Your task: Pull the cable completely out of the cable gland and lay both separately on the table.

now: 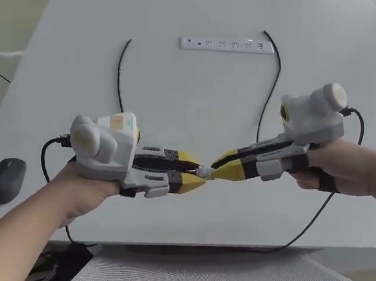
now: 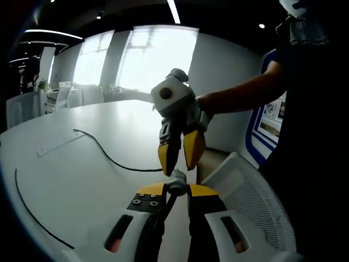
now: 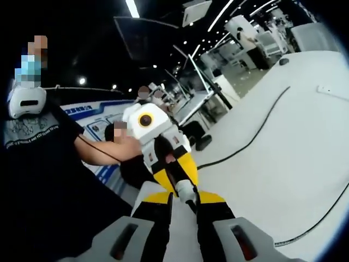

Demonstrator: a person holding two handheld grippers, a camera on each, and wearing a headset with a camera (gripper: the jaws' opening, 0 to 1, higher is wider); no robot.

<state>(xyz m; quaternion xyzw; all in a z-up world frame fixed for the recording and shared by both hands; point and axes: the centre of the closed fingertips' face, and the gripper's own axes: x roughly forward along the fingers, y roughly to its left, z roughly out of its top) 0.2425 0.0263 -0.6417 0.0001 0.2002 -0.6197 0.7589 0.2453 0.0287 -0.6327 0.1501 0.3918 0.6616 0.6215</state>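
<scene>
"Cable gland (image 1: 205,172): where is it seen?"

"It is held in the air over the near edge of the white counter (image 1: 191,101). It sits between the yellow tips of the two grippers, which are pointed at each other nose to nose."

"How are the jaws of the left gripper (image 1: 199,175) set?"

"They are drawn close together. In the left gripper view a dark cable (image 2: 168,204) is seen running down from the gland into the narrow gap between them. It appears to be pinched there."

"And the right gripper (image 1: 214,164)?"

"Its jaws are closed on the pale, rounded gland, which is seated between their tips in the right gripper view. A short black stub of the cable is seen just behind it, so the cable is not yet pulled out of the gland."

"What else is carried by the counter?"

"A white power strip (image 1: 227,44) is laid near the far edge. Two loose black leads (image 1: 120,74) are trailed across the surface, one at each end of the strip. A dark mouse (image 1: 6,179) is placed at the left edge. A grey mesh chair (image 1: 185,274) is seen below the near edge."
</scene>
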